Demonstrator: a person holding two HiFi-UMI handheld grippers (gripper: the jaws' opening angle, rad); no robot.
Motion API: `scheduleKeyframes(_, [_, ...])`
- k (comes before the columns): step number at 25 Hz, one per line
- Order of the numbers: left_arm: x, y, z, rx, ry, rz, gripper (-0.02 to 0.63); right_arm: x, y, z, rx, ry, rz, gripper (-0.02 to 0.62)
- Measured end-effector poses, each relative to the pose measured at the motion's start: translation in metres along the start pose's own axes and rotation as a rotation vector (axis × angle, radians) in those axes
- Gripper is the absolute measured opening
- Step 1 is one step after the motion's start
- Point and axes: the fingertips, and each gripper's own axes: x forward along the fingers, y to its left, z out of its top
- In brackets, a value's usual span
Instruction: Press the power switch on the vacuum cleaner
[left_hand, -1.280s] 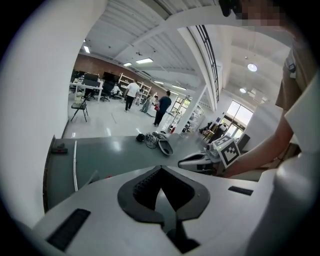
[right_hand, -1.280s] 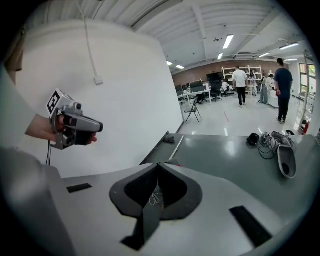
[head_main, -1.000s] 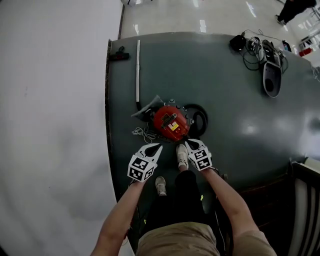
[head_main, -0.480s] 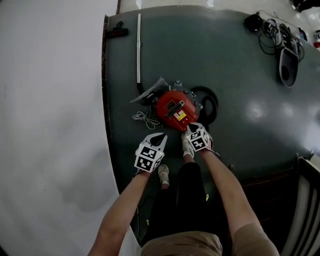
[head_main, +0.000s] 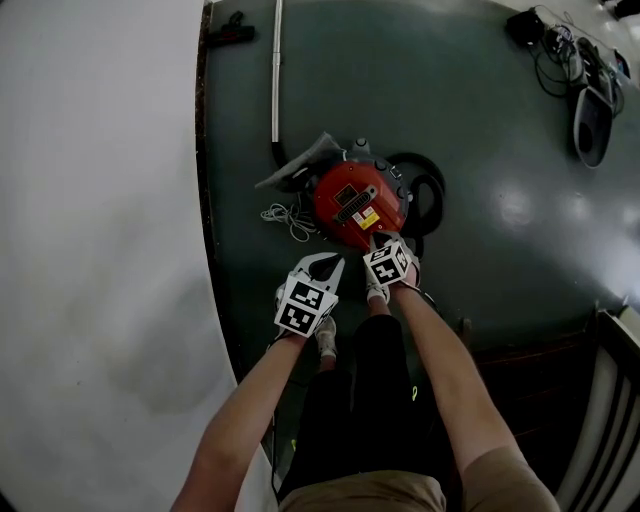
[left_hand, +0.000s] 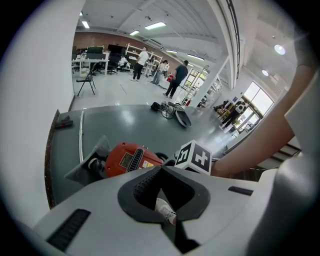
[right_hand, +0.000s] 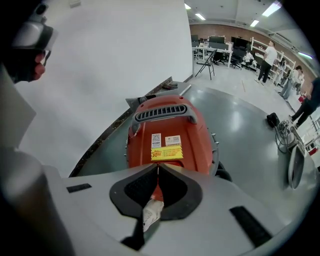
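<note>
Jaws closed; right gripper (head_main: 378, 244) at rounded red vacuum cleaner (head_main: 350, 196).

Red vacuum cleaner (head_main: 345, 192) with a yellow label (head_main: 367, 218) on a dark green floor (head_main: 480, 120).

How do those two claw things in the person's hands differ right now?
The right gripper points at the near edge of the red vacuum; the left gripper hangs short of it, over the floor. The right reaches farther forward than the left. Both have their jaws shut and empty.
</note>
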Motion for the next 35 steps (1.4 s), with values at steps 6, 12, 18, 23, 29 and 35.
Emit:
scheduleKeyframes(6, [0.003, 0.005, -0.014, -0.015, 0.004, -0.005, 0.005, 0.014, 0.002, -0.007, 0.029, 0.039, 0.003, 0.015])
scheduleKeyframes(12, [-0.003, 0.010, -0.012, -0.003, 0.017, 0.017, 0.005, 0.023, 0.003, -0.010, 0.031, 0.118, -0.005, 0.014])
scheduleKeyframes(18, [-0.020, 0.001, 0.014, 0.007, -0.008, 0.033, 0.005, -0.021, 0.004, 0.009, 0.081, -0.007, 0.043, 0.017])
scheduleKeyframes(23, [-0.049, -0.020, 0.054, -0.007, -0.102, 0.032, 0.006, -0.106, 0.000, 0.039, 0.162, -0.145, 0.081, 0.017])
scheduleKeyframes(29, [-0.105, -0.052, 0.094, -0.019, -0.215, -0.011, 0.006, -0.231, -0.023, 0.109, 0.334, -0.398, 0.051, 0.017])
scheduleKeyframes(35, [-0.189, -0.079, 0.144, 0.080, -0.283, -0.039, 0.006, -0.367, 0.000, 0.174, 0.358, -0.591, 0.013, 0.017])
